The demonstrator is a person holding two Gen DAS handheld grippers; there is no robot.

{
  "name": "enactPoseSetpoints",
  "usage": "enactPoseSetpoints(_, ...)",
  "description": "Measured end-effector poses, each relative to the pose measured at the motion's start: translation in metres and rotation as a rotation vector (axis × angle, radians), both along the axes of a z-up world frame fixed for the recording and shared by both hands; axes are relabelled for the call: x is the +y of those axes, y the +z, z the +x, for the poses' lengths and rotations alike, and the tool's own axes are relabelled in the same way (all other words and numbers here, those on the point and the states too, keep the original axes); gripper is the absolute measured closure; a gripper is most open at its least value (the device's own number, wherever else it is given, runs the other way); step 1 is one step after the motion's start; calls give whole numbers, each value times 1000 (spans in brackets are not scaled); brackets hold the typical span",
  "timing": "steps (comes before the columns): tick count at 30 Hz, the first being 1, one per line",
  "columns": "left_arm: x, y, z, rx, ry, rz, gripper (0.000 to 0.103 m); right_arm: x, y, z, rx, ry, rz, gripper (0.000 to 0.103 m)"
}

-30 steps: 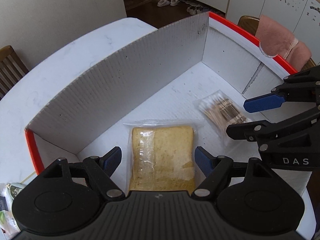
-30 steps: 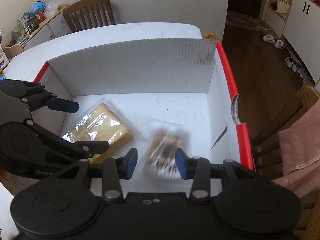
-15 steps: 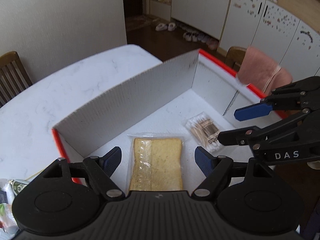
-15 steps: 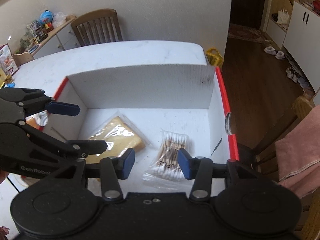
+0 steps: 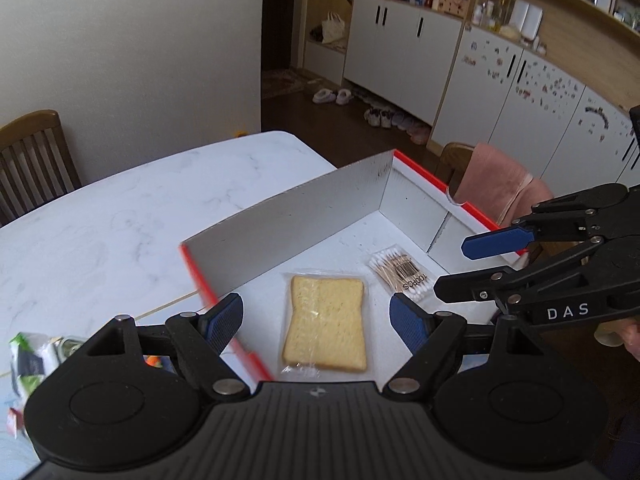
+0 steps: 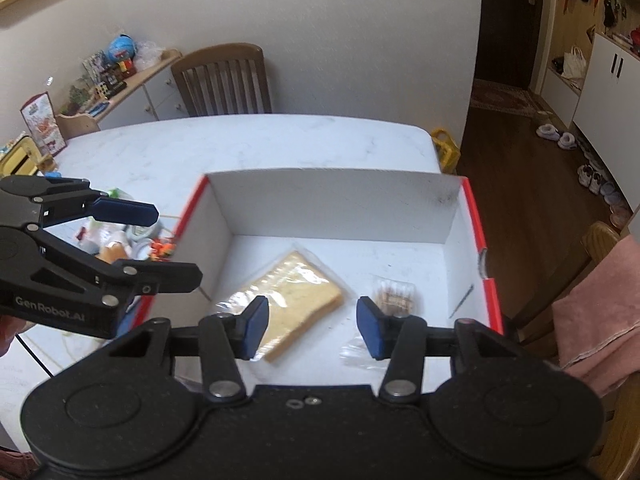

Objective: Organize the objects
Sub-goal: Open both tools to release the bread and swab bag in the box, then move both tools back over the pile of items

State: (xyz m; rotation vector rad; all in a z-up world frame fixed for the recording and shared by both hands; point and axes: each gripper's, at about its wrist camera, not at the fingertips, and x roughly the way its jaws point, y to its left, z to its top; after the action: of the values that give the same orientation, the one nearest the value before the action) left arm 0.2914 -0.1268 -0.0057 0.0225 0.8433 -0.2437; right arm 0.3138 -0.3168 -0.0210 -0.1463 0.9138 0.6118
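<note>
Now both grippers hang empty above the red-edged box [image 5: 416,216], where the bagged bread slice [image 5: 326,322] and the cotton swab packet [image 5: 402,274] lie side by side on its floor. The left gripper [image 5: 316,320] has its jaws released wide; the right gripper [image 6: 308,326] has its jaws opening, nothing between them. Next, I judge, comes fetching from the clutter [image 6: 132,240] on the counter [image 5: 120,220] left of the box.

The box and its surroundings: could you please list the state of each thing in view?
Box: open, upright on the table.
Bagged bread slice: sealed, flat on the box floor.
Cotton swab pack: flat beside the bread, apart from it.
Left gripper: open, empty.
Right gripper: jaws opening, nothing between them.
</note>
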Motion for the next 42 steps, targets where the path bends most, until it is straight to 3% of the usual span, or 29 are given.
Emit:
enactPoseSetpoints(10, 53, 16, -52, -51, 51, -9, 23, 43, 14, -37, -20, 39, 34, 44)
enactPoseSetpoints(23, 144, 15, -105, -64, 145, -21, 21, 118, 10, -80, -28, 101, 55, 38)
enactPoseSetpoints(31, 193, -5, -128, -53, 183, -9, 1, 155, -1, -95, -22, 100, 45, 35)
enactPoseSetpoints(42, 228, -49, -143, -29, 155, 20, 0, 192, -28, -100, 27, 70, 3, 30)
